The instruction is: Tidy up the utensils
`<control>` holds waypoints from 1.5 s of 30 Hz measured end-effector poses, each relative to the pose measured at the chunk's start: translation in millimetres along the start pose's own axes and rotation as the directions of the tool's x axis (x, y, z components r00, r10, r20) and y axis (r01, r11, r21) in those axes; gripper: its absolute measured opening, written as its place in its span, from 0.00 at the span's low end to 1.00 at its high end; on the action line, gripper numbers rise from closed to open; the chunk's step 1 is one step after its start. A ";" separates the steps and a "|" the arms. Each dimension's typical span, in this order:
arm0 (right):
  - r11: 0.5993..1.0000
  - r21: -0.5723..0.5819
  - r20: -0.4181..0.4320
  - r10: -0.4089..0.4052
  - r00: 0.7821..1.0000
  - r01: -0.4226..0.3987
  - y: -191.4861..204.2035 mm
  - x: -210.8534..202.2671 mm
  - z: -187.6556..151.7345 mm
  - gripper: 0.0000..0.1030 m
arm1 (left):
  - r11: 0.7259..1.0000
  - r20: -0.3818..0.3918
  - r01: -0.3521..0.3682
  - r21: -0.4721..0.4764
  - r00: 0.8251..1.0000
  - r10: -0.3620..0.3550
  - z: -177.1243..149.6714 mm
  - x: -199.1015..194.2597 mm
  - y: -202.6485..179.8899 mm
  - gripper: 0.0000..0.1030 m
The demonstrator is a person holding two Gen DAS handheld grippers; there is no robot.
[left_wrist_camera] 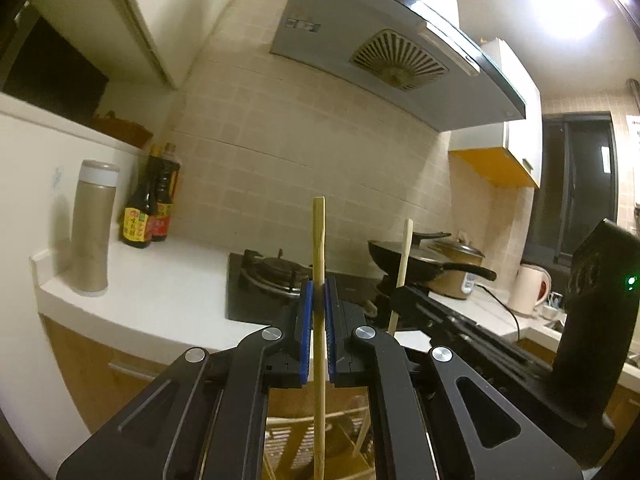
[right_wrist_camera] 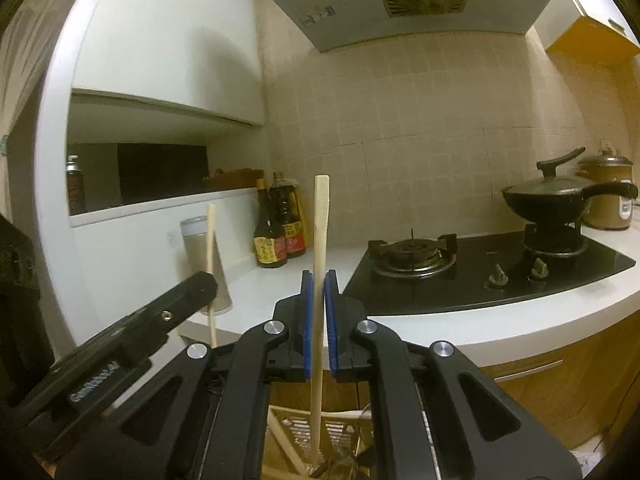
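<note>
one pale bamboo chopstick (left_wrist_camera: 319, 280) upright, pinched mid-length by left gripper (left_wrist_camera: 319, 300); a second pale bamboo chopstick (right_wrist_camera: 319, 280) likewise clamped in right gripper (right_wrist_camera: 319, 304), both above cream slatted utensil basket (right_wrist_camera: 340, 432) below the white countertop (left_wrist_camera: 168, 280). thin sticks, likely to pivot between pads, miss a slot

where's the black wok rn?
The black wok sits lidded on the far right burner of the gas stove, right side of the right wrist view, just left of the brown rice cooker.
</note>
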State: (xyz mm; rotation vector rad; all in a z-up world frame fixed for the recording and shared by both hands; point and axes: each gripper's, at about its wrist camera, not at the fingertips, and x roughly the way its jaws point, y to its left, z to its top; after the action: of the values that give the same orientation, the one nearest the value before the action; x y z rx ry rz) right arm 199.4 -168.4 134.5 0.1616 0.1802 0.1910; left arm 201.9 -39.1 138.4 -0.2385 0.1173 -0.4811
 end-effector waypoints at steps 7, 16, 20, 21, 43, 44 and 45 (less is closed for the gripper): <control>0.999 -0.031 -0.013 -0.013 1.000 0.013 5.2 14.6 -19.7 0.04 | 1.000 0.028 -0.010 -0.020 1.000 0.010 -12.5 14.4 15.5 0.04; 0.996 -0.088 -0.010 -0.006 1.000 0.006 13.4 4.2 -34.1 0.04 | 1.000 0.022 -0.004 -0.016 1.000 0.005 -25.8 16.6 20.0 0.04; 0.993 -0.114 -0.047 0.011 0.999 -0.016 16.0 -5.3 -38.4 0.05 | 1.000 -0.001 0.016 -0.003 1.000 -0.016 -26.7 9.8 18.5 0.11; 0.993 -0.112 -0.056 0.015 0.998 -0.021 15.6 -8.9 -39.3 0.08 | 1.000 -0.011 0.016 0.005 1.000 -0.016 -26.8 7.8 17.3 0.14; 0.996 -0.056 -0.106 -0.078 0.991 0.072 -27.9 -147.4 -71.5 0.73 | 0.980 -0.046 -0.181 0.088 0.982 0.185 -53.6 -114.9 -39.8 0.82; 0.995 -0.055 -0.096 -0.087 0.992 0.082 -29.6 -150.1 -74.0 0.76 | 0.975 -0.037 -0.205 0.088 0.977 0.209 -58.5 -118.3 -43.8 0.85; 0.993 -0.055 -0.083 -0.105 0.991 0.101 -31.6 -152.2 -76.6 0.78 | 0.970 -0.028 -0.229 0.082 0.972 0.232 -63.3 -120.3 -46.7 0.86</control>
State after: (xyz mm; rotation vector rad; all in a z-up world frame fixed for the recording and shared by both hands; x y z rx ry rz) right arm 43.2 -218.9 79.2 0.0937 0.2680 0.0998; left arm 64.7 -35.1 95.9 -0.1369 0.1603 -0.2575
